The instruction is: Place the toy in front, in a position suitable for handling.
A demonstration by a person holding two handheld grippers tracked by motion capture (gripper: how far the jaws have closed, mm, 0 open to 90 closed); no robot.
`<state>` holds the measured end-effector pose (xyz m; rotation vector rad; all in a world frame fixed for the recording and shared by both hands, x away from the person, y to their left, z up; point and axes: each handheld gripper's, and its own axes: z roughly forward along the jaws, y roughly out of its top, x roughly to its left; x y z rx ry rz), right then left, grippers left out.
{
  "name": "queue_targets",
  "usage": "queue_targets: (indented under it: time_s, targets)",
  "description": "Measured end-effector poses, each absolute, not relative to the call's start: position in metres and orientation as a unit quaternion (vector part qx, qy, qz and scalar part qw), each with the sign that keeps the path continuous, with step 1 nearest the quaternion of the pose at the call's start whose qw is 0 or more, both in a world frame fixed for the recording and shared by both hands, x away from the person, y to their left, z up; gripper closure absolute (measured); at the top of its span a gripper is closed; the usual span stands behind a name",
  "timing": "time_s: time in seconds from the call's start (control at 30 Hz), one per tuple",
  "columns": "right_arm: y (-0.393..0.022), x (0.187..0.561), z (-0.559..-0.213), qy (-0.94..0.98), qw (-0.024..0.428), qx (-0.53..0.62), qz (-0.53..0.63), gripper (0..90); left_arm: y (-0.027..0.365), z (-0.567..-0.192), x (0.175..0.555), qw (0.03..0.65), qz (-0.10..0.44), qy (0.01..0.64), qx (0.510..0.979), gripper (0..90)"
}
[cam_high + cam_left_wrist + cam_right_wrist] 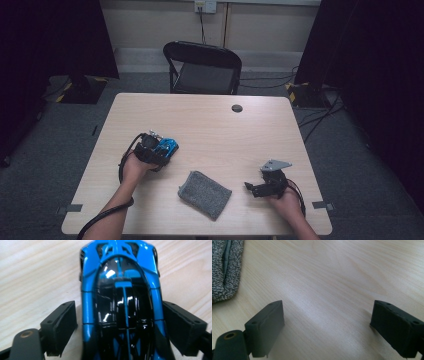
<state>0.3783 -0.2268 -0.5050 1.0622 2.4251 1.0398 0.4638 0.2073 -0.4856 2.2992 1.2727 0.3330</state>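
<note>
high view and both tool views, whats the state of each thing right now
blue toy car: on the table, between the left tool's jaws, a gap on each side
left tool: open, straddling the car
right tool: open, nothing between its jaws
grey pouch: lying flat, untouched
folding chair: unfolded, vacant

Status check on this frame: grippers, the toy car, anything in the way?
Left gripper open, fingers straddling the blue toy car, gap on the left side. Right gripper open over bare table. Grey pouch lies between the hands, clear of the car.
</note>
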Motion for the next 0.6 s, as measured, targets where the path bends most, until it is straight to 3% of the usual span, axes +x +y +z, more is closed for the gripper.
queue_targets:
  time_s: [0.07, 0.47, 0.6]
  targets:
    - [-0.227, 0.378, -0.505, 0.843, 0.148, 0.369, 0.361, 10.6, 0.206, -0.484, 0.462, 0.25, 0.122, 0.461, 0.842, 25.4]
    - [-0.227, 0.379, -0.505, 0.844, 0.148, 0.368, 0.362, 10.6, 0.205, -0.47, 0.466, 0.22, 0.11, 0.468, 0.848, 28.3]
    - [-0.227, 0.379, -0.505, 0.843, 0.149, 0.368, 0.362, 10.6, 0.205, -0.464, 0.466, 0.236, 0.111, 0.47, 0.843, 28.3]
